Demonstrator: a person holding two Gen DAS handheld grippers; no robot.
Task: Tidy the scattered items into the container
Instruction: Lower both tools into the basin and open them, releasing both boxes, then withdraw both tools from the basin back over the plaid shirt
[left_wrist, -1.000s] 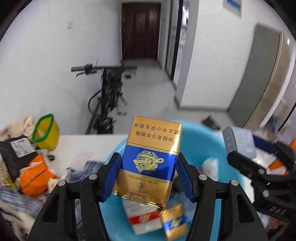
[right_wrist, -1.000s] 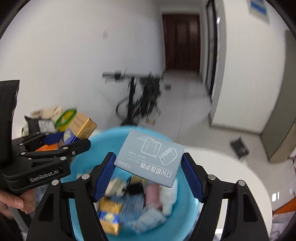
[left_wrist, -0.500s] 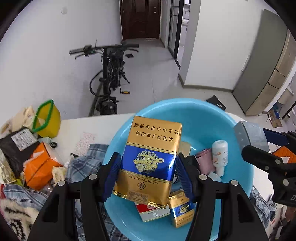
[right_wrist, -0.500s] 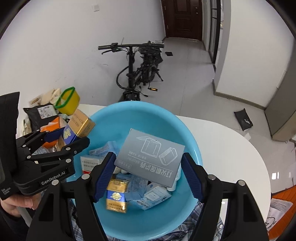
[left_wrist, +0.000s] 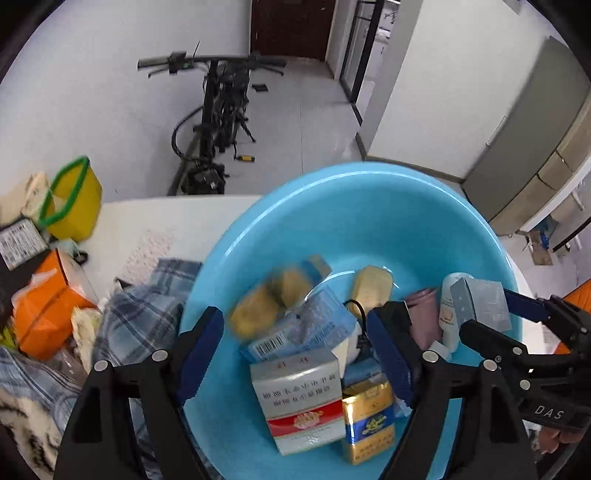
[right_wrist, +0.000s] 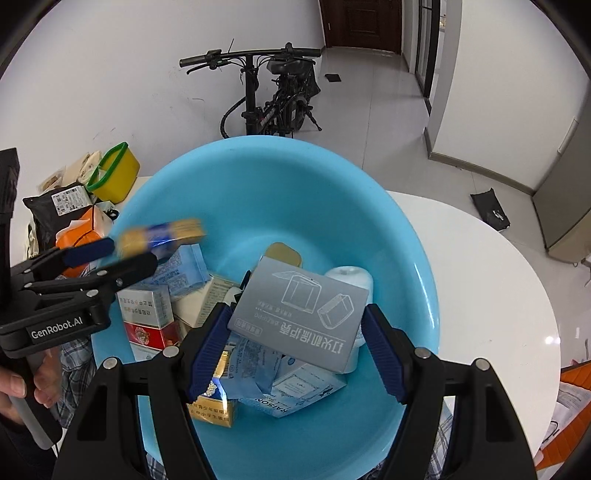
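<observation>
A light blue basin (left_wrist: 351, 221) (right_wrist: 277, 192) holds several packs, boxes and a small white bottle (left_wrist: 452, 306). My left gripper (left_wrist: 295, 321) hangs over it with its jaws opening. The gold-and-blue cigarette pack (left_wrist: 273, 299) is blurred and falling free between and beyond the blue pads, touching neither. In the right wrist view that pack (right_wrist: 162, 232) is just past the left gripper (right_wrist: 110, 254). My right gripper (right_wrist: 295, 325) is shut on a flat grey box (right_wrist: 299, 314) above the basin's contents. The left wrist view shows this box (left_wrist: 484, 302) at the right.
The basin sits on a white round table (right_wrist: 480, 295). At its left lie a plaid cloth (left_wrist: 140, 314), an orange tissue pack (left_wrist: 48, 310) and a yellow tub with a green rim (left_wrist: 74, 203). A bicycle (right_wrist: 273, 103) stands by the wall. A hand (right_wrist: 22, 384) holds the left gripper.
Both grippers came down closer over the basin. The left jaws widened and let go of the gold-and-blue pack, which now drops. The right gripper still grips the grey box.
</observation>
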